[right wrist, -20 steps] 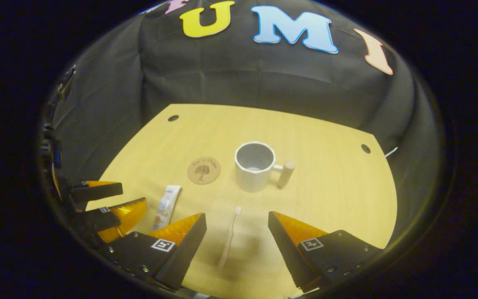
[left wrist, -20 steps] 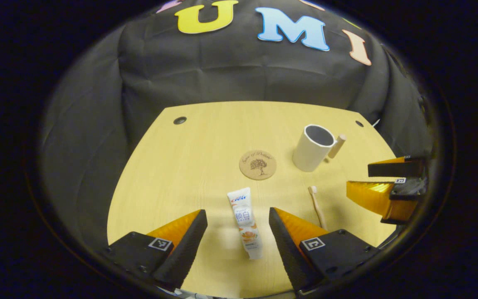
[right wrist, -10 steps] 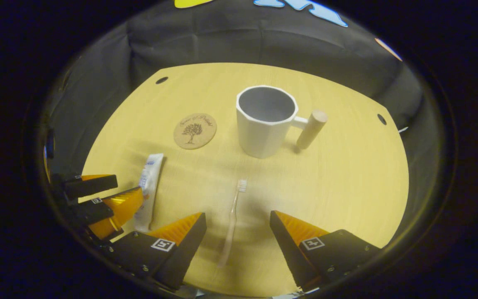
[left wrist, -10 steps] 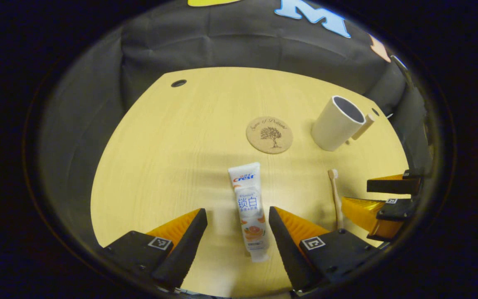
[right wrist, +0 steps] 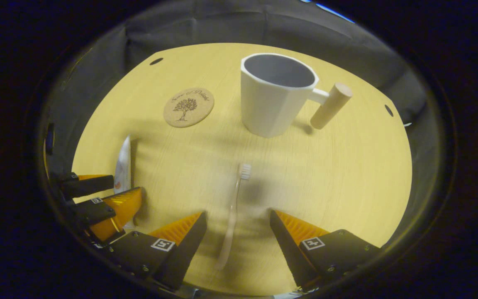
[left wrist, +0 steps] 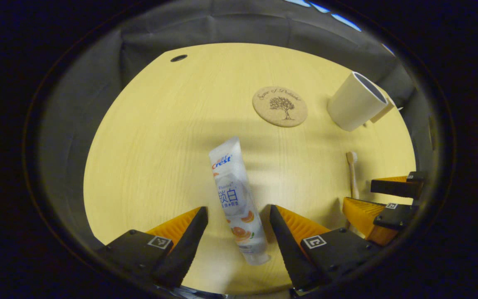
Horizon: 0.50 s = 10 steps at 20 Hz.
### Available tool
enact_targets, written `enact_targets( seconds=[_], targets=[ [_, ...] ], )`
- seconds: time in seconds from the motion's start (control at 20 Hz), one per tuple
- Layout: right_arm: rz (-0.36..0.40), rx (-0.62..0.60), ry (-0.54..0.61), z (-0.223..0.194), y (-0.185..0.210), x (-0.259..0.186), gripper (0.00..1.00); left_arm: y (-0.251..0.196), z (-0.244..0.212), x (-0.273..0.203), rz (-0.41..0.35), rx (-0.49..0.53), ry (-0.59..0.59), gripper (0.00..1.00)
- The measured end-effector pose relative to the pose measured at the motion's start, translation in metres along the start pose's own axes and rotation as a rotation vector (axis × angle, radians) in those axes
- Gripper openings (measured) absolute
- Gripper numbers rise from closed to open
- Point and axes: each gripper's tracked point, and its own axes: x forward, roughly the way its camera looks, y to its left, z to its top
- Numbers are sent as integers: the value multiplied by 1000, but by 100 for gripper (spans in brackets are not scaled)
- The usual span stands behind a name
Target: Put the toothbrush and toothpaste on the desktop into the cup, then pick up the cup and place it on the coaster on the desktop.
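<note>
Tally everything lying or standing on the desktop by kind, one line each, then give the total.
Toothpaste tube: 1
Toothbrush: 1
Cup: 1
Coaster: 1
Total: 4

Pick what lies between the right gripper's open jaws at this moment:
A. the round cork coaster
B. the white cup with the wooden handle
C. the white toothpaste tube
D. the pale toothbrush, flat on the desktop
D: in the right gripper view the pale toothbrush lies flat on the light wooden desktop, its handle end between the open jaws of the right gripper, neither touching it.
</note>
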Motion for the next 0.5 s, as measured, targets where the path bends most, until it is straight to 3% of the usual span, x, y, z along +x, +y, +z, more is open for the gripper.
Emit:
enact_targets(
  seconds=[0.3, 0.35, 0.4, 0.5],
  targets=[
    [-6, -8, 8, -1, 5, 4, 94, 0, 3, 0, 0, 6, 3, 97],
    [-5, -9, 11, -1, 6, 5, 89, 1, 3, 0, -2, 9, 1, 93],
    [-4, -10, 12, -1, 7, 5, 87, 0, 5, -1, -2, 12, 1, 83],
    [-4, -7, 19, -2, 5, 6, 71, -1, 6, 0, -4, 18, 7, 63]
  ],
)
